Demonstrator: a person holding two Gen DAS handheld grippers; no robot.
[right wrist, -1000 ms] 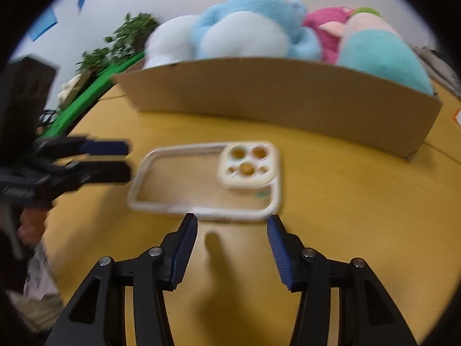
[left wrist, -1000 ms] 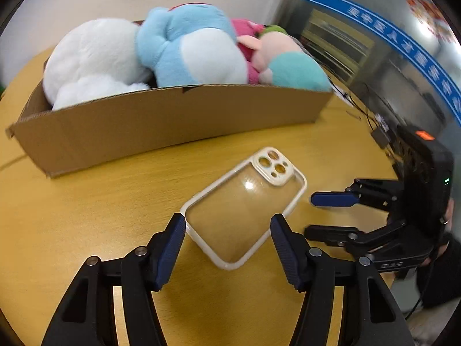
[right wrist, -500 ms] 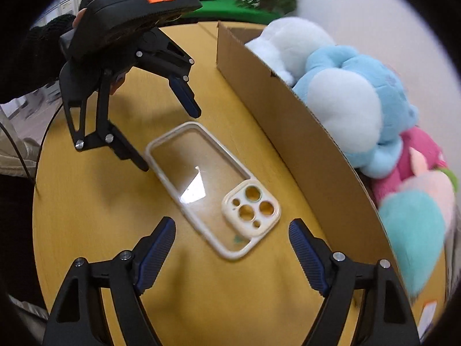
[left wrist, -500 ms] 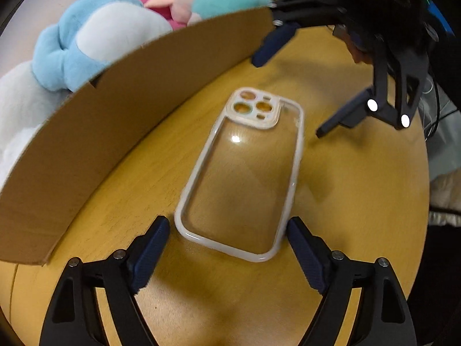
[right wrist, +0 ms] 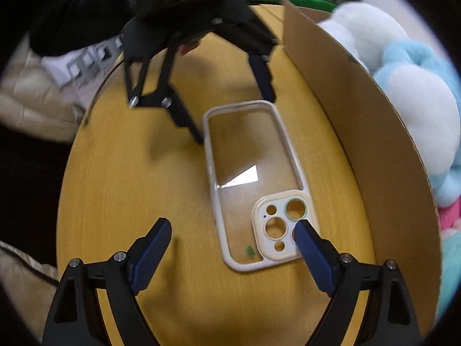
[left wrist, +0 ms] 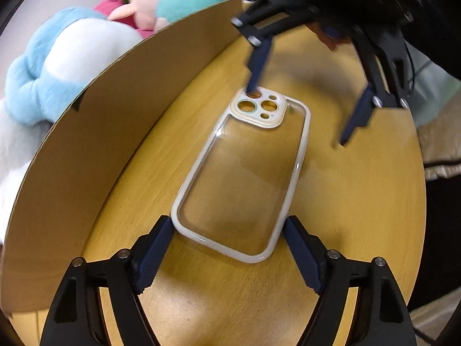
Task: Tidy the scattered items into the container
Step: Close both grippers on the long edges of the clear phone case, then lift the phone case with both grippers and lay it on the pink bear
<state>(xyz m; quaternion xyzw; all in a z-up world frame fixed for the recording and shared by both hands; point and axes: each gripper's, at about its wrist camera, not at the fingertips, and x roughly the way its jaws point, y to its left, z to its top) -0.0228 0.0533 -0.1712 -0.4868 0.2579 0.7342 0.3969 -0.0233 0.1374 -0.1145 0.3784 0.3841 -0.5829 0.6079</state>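
Note:
A clear phone case with a cream rim and camera block lies flat on the round wooden table, beside the cardboard box. My left gripper straddles the case's plain end; its jaws are closing and both pads stand right at the rim, pressing not evident. My right gripper hovers at the camera end with its jaws opening. One of its fingers overlaps the camera block and the other stands off on bare wood. Each wrist view shows the other tool: right gripper, left gripper.
The box holds a blue plush, a pink-and-teal plush and a white plush. Its tall wall runs close along one long side of the case. The table edge curves past the other side; dark sleeves hang above.
Both grippers rolled roughly a quarter turn and spread their jaws wider. The left sank onto the case's plain end; the right swung over the camera end, opposite it.

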